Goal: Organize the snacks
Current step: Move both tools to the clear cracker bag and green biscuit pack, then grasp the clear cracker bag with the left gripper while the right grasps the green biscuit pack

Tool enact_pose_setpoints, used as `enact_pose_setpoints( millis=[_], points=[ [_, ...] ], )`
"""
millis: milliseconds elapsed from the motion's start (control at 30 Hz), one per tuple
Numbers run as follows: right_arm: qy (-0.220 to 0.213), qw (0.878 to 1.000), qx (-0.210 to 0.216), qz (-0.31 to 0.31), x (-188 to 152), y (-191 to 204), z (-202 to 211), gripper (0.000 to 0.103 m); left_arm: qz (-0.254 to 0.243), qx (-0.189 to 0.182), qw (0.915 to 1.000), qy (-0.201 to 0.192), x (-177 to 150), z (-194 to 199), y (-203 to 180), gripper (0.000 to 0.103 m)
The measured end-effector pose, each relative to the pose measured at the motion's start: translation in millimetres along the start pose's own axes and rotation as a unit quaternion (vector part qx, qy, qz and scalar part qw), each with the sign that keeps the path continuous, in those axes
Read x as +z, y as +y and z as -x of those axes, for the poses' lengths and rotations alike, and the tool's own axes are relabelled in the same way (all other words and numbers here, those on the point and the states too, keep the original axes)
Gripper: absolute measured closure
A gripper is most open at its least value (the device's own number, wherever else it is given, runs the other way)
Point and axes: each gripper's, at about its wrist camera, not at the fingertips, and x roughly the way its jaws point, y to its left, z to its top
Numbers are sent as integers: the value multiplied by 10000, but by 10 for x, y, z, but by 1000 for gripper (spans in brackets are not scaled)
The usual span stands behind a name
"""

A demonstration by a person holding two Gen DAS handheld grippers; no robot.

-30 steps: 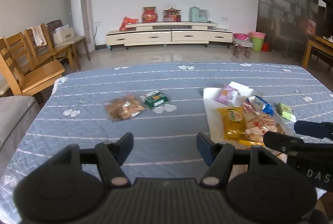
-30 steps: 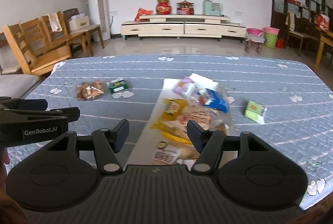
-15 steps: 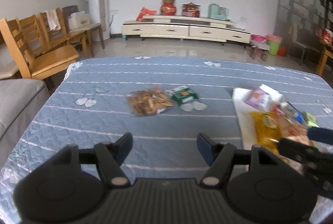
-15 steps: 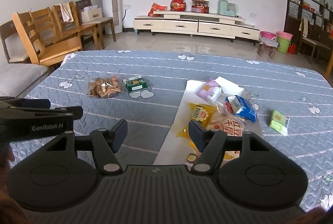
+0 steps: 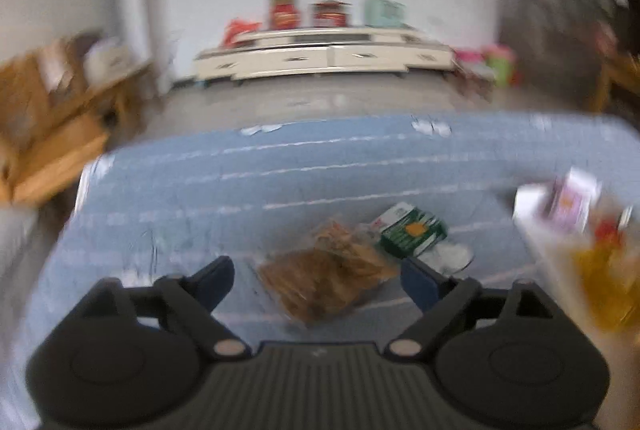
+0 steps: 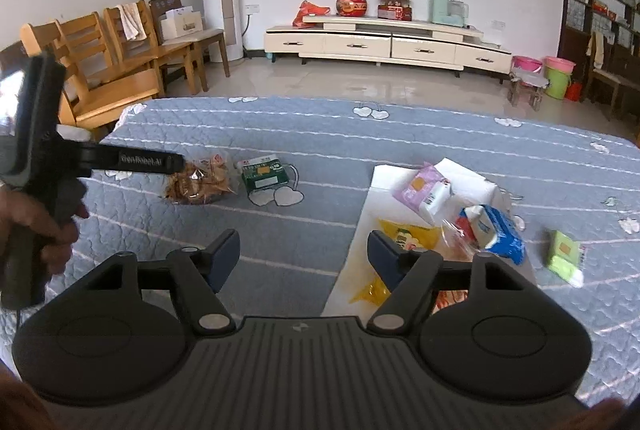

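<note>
Blue quilted cloth [image 6: 360, 134] covers the table on which the snacks lie in two groups; a white tray [image 6: 362, 226] on the right side holds a pale purple packet [image 6: 420, 184], a yellow bag [image 6: 404, 234], a blue-and-white packet [image 6: 496, 232] and at least one more wrapper partly hidden behind the near gripper, while three items lie loose on the cloth: a clear bag of brown biscuits [image 6: 200, 182], a green carton [image 6: 264, 172] just beside it, and a light green packet [image 6: 566, 256] to the right of the tray, apart from it. Left gripper [image 5: 316, 280], seen in a motion-blurred view, has its jaws spread wide and empty, with the bag of biscuits [image 5: 328, 280] framed between the fingertips and the green carton [image 5: 412, 234] beyond the right finger; whether the fingers touch the bag cannot be told through the blur. In the right wrist view the same tool reaches in from the left, its tip over the near edge of the bag. Right gripper [image 6: 304, 260] hangs above the near edge of the tray, jaws wide apart, holding nothing. As a judgement, the task is partly done: several snacks are gathered on the tray, and the three loose items remain to be moved, the biscuits likely first
</note>
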Motion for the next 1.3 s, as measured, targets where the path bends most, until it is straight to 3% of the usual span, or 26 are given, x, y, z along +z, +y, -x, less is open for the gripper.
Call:
enact_pose_setpoints(
  millis=[100, 200, 300, 333, 367, 533, 633, 767, 933, 967, 1000, 1067, 1167, 1300],
  points=[
    [74, 10000, 11, -41, 49, -25, -144, 8, -791, -163, 9967, 32, 5, -178, -26, 7],
    [167, 9998, 4, -93, 144, -48, -336, 8, -1143, -412, 9925, 139, 17, -370, -57, 5],
    [230, 9996, 104, -102, 260, -31, -535, 3, -1350, -324, 9900, 243, -10, -570, -89, 9],
    [252, 9995, 174, -93, 280, -25, -589, 1, -1296, -385, 9903, 322, -20, -631, -73, 18],
    [284, 9993, 247, -67, 303, -11, -647, 0, -1233, -444, 9906, 380, -37, -667, -45, 35],
    [495, 9977, 391, 237, 497, 99, -1084, 0, -718, -652, 9947, 335, -95, -597, 84, 49],
    [721, 9957, 527, 251, 560, 186, -1361, 0, -280, -558, 9975, 328, -94, -508, 221, 58],
    [935, 9926, 683, 356, 640, 298, -1742, 0, -72, -401, 9984, 380, -180, -431, 318, 59],
    [1216, 9893, 569, 570, 663, 426, -2146, 0, 179, -279, 9989, 321, -250, -329, 409, 60],
    [1298, 9883, 592, 540, 660, 440, -2213, 6, 192, -226, 9991, 314, -260, -311, 409, 60],
    [1360, 9875, 619, 499, 654, 455, -2257, 23, 211, -192, 9991, 312, -260, -319, 400, 60],
    [1345, 9876, 621, 511, 632, 506, -2271, 35, 312, -121, 9990, 291, -270, -286, 398, 60],
    [1259, 9893, 542, 494, 613, 577, -2171, 41, 463, -70, 9986, 251, -259, -243, 389, 60],
    [1061, 9920, 439, 533, 616, 575, -1893, 42, 613, -14, 9980, 157, -257, -84, 329, 60]
  ],
)
